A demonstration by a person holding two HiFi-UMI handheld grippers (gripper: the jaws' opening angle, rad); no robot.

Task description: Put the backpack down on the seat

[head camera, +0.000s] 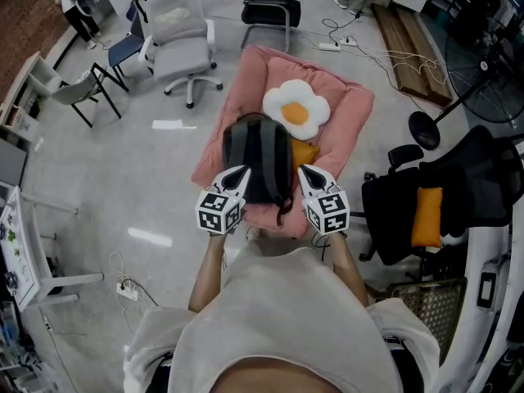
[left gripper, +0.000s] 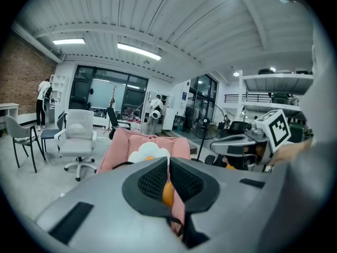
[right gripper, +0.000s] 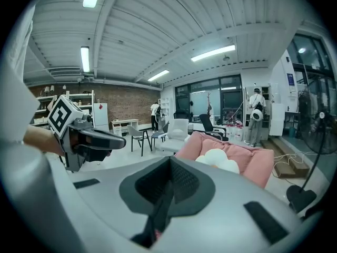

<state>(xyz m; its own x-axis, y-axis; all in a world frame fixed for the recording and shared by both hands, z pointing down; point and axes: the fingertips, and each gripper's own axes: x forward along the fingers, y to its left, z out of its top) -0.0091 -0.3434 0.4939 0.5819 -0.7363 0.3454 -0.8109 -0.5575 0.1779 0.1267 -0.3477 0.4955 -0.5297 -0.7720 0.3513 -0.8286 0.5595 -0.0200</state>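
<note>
tools point(head camera: 243, 171) point(head camera: 302, 171) on backpack point(head camera: 257, 155), egg cushion point(head camera: 296, 109) on seat point(head camera: 350, 105)

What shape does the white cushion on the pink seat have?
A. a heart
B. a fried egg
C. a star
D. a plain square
B: the white cushion has a wavy outline and a round yellow-orange centre, like a fried egg, and it lies on the pink seat beyond the backpack.

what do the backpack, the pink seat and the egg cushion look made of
Backpack: likely woven synthetic fabric, matte dark grey and black, with a soft rounded shape and webbing straps. Pink seat: padded matte cloth, exact fibre unclear; puffy raised edges. Egg cushion: stuffed plush-looking fabric, white with an orange-yellow centre and rounded lobes.
</note>
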